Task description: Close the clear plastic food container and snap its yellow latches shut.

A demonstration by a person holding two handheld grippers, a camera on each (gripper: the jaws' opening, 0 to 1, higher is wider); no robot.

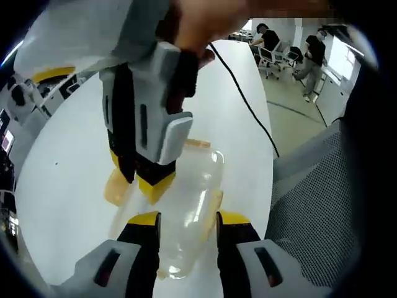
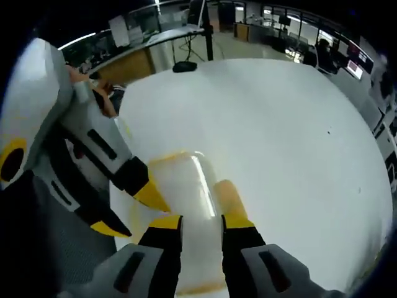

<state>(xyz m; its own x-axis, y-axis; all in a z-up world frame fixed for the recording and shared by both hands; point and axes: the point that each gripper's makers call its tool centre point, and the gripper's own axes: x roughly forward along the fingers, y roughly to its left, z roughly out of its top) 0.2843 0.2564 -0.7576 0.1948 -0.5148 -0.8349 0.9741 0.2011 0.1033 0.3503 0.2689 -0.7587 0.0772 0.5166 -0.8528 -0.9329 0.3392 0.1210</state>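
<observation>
Both grippers worked at the clear plastic food container with yellow latches (image 1: 189, 205), lid apparently down, latching in hand

The left gripper (image 1: 187, 225) stood narrowly parted astride its near end; the right gripper (image 2: 201, 223) likewise, one side latch (image 2: 231, 197) hanging outward; the container lay near the white round table's (image 2: 279, 143) edge beside a grey mesh chair (image 1: 316, 205); next, I judged, pressing that latch inward; open tabletop lay beyond

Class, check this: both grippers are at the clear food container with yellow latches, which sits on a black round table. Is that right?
Not quite: the table is white, not black, as the right gripper view shows. The rest holds: the left gripper and right gripper are both at the clear container with its yellow latches.
</observation>
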